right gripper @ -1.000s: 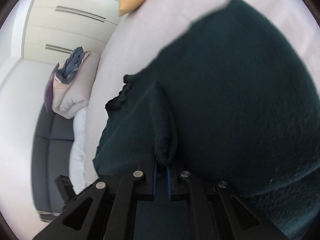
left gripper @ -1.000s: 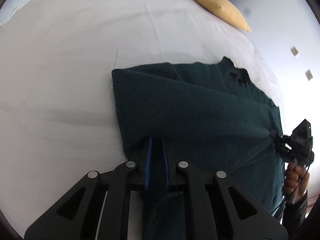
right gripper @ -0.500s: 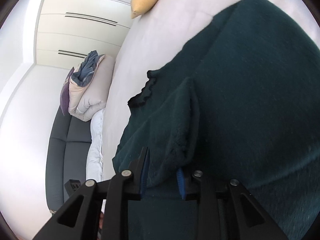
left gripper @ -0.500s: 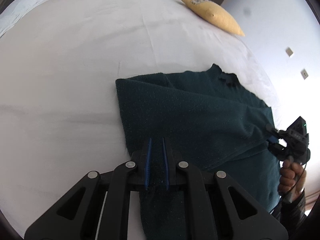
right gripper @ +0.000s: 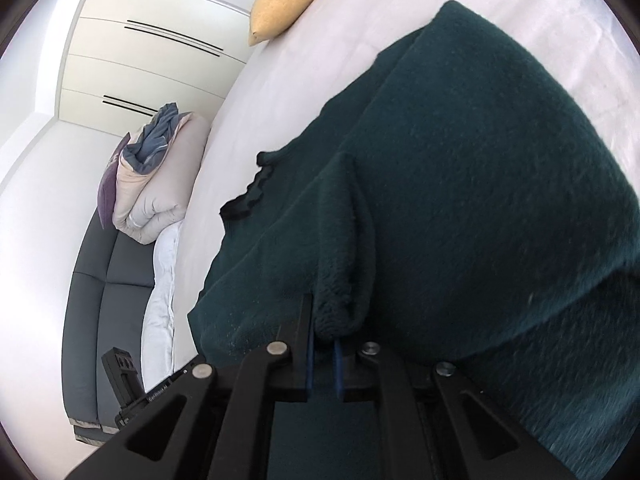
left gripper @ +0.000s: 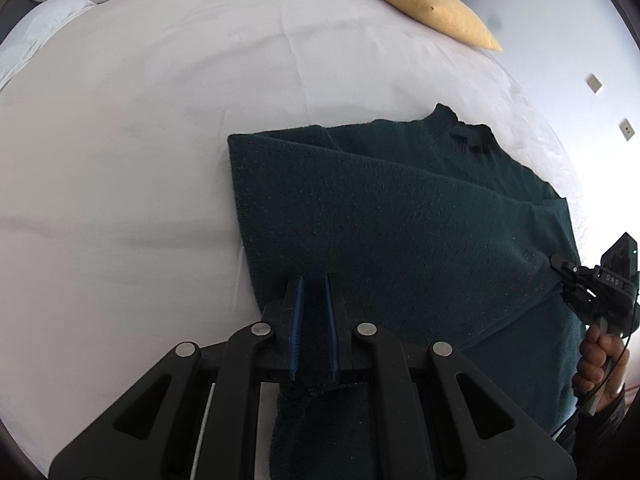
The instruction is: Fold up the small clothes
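Note:
A dark green knitted sweater [left gripper: 400, 216] lies on the white bed sheet [left gripper: 140, 140], one layer folded over the rest, its frilled neck [left gripper: 468, 132] at the far side. My left gripper [left gripper: 314, 292] is shut on the sweater's near edge, the cloth pinched between its blue pads. At the right edge of the left wrist view, my right gripper [left gripper: 560, 264] holds the sweater's right side, with a hand [left gripper: 600, 364] below it. In the right wrist view the right gripper [right gripper: 323, 336] is shut on a raised fold of the sweater [right gripper: 480, 184].
A yellow pillow [left gripper: 432, 8] lies at the bed's far corner. A rolled duvet [right gripper: 160, 196] with a blue cloth on top rests on a dark grey sofa [right gripper: 96, 312] beside the bed. White wardrobe doors [right gripper: 140, 60] stand behind.
The left gripper has risen and drawn back a little with the sweater's edge, so more of the bed shows. The right gripper keeps its pinch on the fold.

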Available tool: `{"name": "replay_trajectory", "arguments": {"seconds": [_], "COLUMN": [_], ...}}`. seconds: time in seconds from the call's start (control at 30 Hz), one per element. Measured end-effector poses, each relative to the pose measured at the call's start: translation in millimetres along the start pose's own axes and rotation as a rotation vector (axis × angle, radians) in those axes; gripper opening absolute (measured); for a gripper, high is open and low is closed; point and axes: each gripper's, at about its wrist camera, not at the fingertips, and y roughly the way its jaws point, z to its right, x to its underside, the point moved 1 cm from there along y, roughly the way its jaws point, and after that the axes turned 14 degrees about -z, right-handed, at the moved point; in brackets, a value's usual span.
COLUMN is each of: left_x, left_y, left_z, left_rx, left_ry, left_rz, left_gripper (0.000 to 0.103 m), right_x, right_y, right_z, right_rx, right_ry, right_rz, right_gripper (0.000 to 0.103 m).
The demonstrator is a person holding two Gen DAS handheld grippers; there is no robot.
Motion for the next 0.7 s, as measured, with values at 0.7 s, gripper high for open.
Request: {"name": "replay_trajectory", "arguments": {"seconds": [0.7], "left_x": [-13], "left_y": [-15], "left_z": [63], "left_rx": [-0.09], "left_ry": [0.118], "left_rz": [0.075], "left_gripper": [0.01], "right_x": [-11], "right_y": [-48], "right_z": [-53], "right_rx": [0.042], "right_ry": [-0.187], "right_rz": [0.029], "right_gripper": [0.034]}}
